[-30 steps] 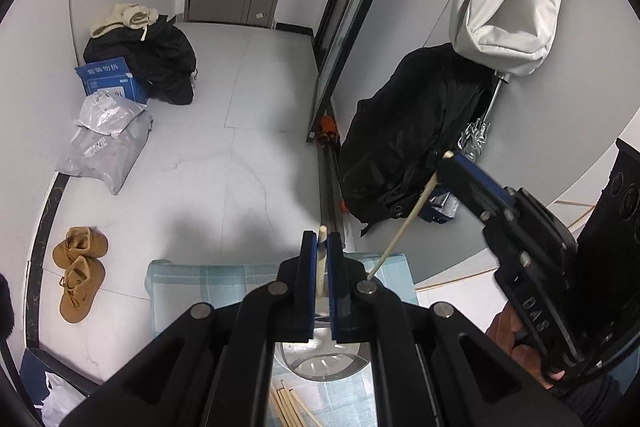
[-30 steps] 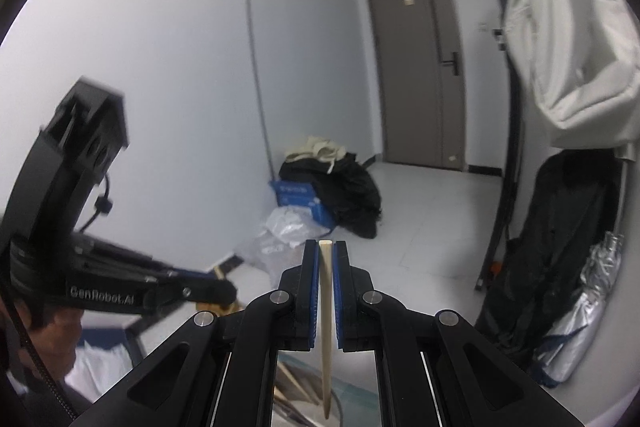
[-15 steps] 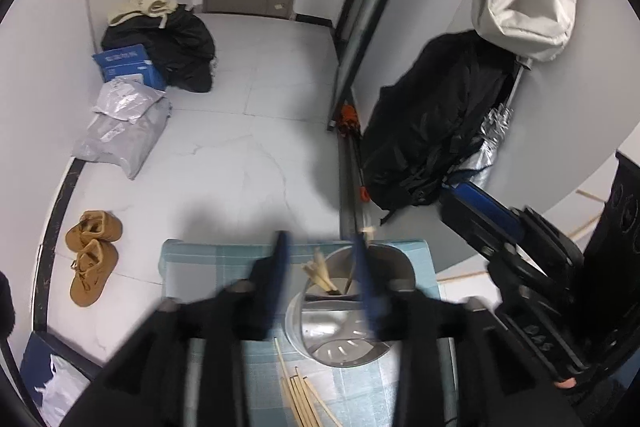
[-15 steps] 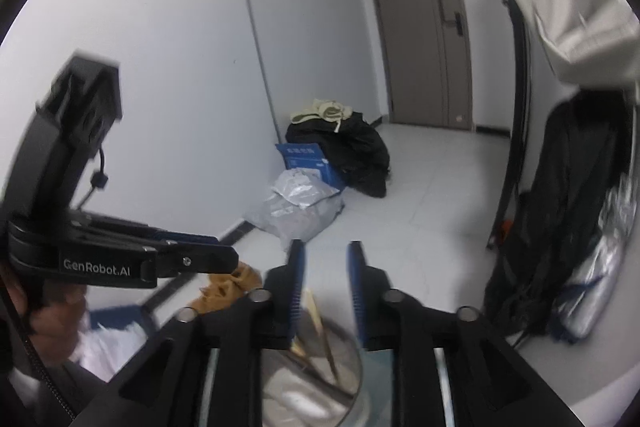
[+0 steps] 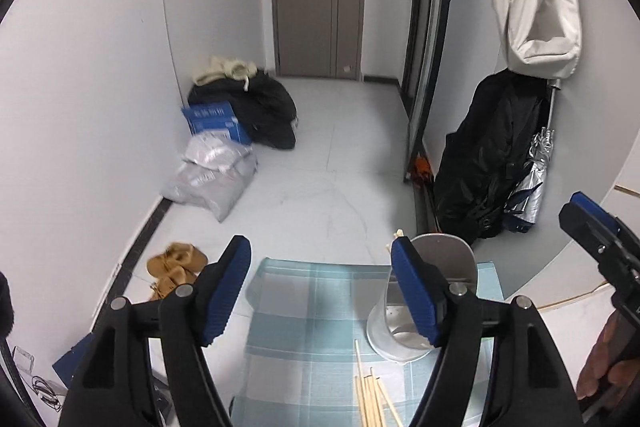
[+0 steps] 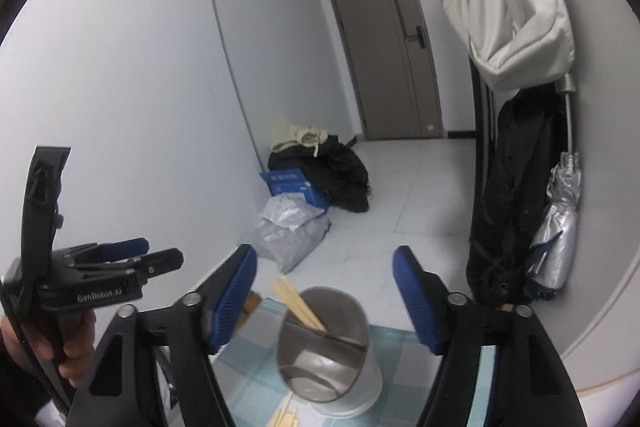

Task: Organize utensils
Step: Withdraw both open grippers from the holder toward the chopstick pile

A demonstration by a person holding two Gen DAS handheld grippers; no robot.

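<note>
Pale-tiled hallway, checked blue mat (image 5: 304, 311) underfoot: both claws, left gripper (image 5: 320, 291) and right gripper (image 6: 324, 297), have just been opening and stand spread and empty, chopsticks (image 6: 298, 305) dropped in the metal holder (image 6: 328, 347); next, likely fetch the loose sticks (image 5: 370, 401) beside it.

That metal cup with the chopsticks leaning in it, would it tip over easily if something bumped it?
Probably yes. The metal cup stands tall and narrow on a soft checked cloth, so a nudge near its rim might topple it. The chopsticks lean to one side, likely shifting weight that way. It looks thin-walled, so probably light.
</note>
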